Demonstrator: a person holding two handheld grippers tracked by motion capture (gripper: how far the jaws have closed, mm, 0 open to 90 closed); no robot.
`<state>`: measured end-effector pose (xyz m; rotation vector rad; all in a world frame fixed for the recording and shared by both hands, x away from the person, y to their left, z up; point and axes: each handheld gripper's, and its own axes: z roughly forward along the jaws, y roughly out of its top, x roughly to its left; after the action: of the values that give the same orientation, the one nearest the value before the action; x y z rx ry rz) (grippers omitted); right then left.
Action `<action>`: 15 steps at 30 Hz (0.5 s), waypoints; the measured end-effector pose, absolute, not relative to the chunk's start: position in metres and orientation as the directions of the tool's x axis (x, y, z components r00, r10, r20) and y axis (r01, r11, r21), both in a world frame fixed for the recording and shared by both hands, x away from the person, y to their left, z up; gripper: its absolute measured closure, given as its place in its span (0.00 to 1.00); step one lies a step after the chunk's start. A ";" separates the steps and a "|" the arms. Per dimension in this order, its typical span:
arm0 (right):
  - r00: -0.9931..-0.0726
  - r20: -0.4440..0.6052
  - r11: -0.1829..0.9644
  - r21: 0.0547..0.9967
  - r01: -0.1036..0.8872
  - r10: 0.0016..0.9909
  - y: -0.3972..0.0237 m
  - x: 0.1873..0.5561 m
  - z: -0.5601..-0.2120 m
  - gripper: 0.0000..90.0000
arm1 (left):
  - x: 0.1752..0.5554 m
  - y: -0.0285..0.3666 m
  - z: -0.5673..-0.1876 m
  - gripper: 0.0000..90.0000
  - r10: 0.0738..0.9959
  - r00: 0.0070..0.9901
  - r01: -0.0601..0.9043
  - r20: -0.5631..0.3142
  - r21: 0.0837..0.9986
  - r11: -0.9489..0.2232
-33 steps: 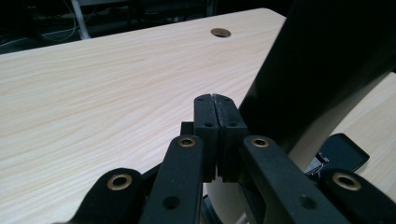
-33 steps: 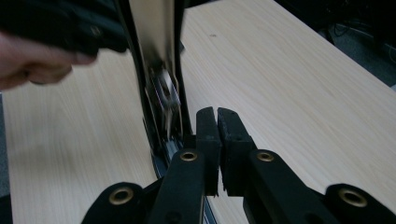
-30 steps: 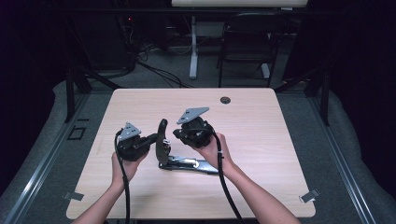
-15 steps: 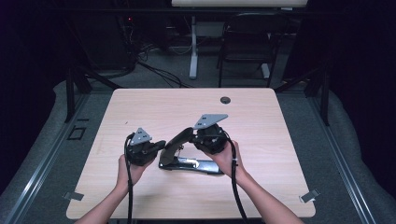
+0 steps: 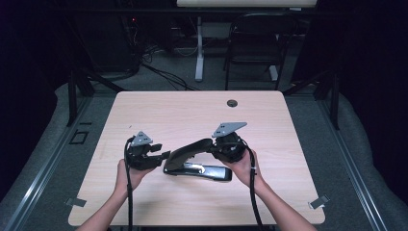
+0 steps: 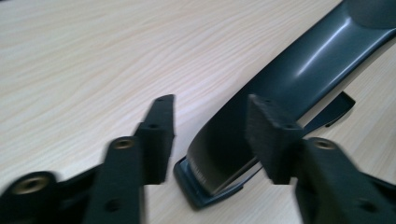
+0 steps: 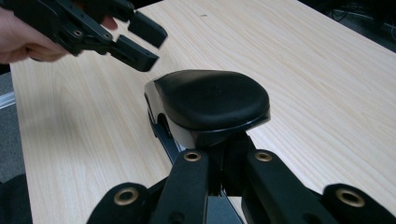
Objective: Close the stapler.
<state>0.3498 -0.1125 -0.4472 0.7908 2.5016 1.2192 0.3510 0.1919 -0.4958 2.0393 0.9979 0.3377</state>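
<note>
Stapler (image 5: 197,163), black and large, lies low in the middle of the high view on the table (image 5: 183,110), its base flat on the wood and its handle raised toward the frame's right. It looks heavy and stiff, metal under a glossy, likely slippery shell; the base should stay put while the hinged handle swings. The broad pad at the handle's free end is a fair place to press or pinch, and the narrow hinge end, where the shell meets the base, is the other grip.

The right gripper (image 5: 222,147) has its jaws clamped on that free end; in the right gripper view the rounded pad (image 7: 210,100) sits just above the jaws, which stand nearly together under it.

The left gripper (image 5: 161,155) sits at the hinge end, frame left. Its jaws have just been opening and now stand half apart; in the left gripper view the handle's tail (image 6: 224,158) lies between the pads, apparently untouched by them.
</note>
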 end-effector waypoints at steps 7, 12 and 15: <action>-0.813 0.035 0.495 0.778 0.387 0.581 -0.121 0.349 -0.453 1.00 | 0.354 0.215 -0.494 0.30 0.795 0.593 0.560 -0.130 0.775 -0.291; -0.811 0.052 0.492 0.772 0.403 0.582 -0.125 0.349 -0.457 1.00 | 0.358 0.220 -0.498 0.18 0.804 0.586 0.569 -0.099 0.757 -0.322; -0.809 0.056 0.495 0.765 0.412 0.585 -0.127 0.349 -0.459 1.00 | 0.361 0.222 -0.503 0.17 0.807 0.581 0.581 -0.103 0.747 -0.323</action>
<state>0.3490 -0.1269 -0.4595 0.8556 2.5283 1.2072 0.3607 0.2222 -0.5028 2.0357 1.1032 0.3710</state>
